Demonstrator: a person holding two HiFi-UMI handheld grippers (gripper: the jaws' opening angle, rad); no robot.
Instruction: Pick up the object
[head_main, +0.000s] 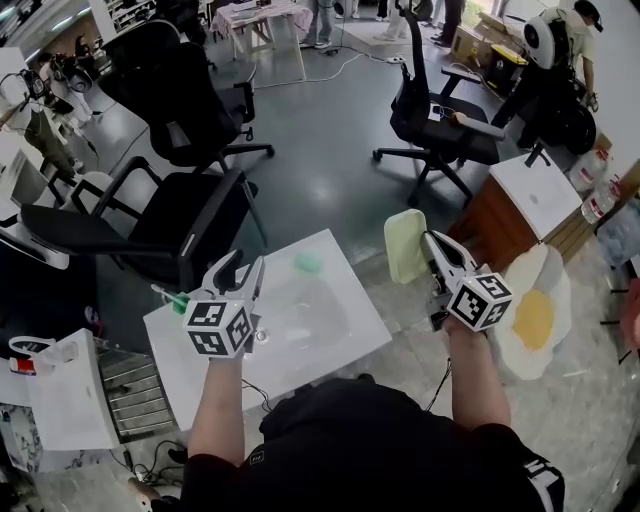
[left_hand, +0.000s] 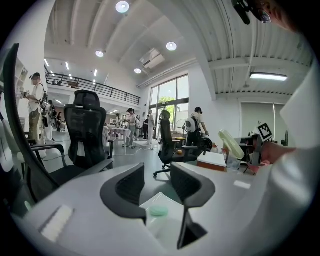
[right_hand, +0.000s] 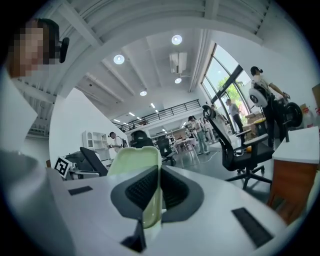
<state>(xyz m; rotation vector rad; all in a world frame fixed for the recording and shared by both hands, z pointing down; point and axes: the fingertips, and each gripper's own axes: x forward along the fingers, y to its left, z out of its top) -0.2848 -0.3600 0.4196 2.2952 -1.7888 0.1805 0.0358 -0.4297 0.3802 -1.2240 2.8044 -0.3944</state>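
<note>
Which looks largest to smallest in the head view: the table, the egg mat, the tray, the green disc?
1. table
2. egg mat, partly hidden
3. tray; the right gripper holds it up nearer the camera, so it may look oversized
4. disc

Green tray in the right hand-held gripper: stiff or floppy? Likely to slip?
Probably stiff: the tray sticks out past the right hand-held gripper without drooping. Likely light, since a pinch on one edge holds it. It looks smooth, so it may pivot in that pinch if swung.
</note>
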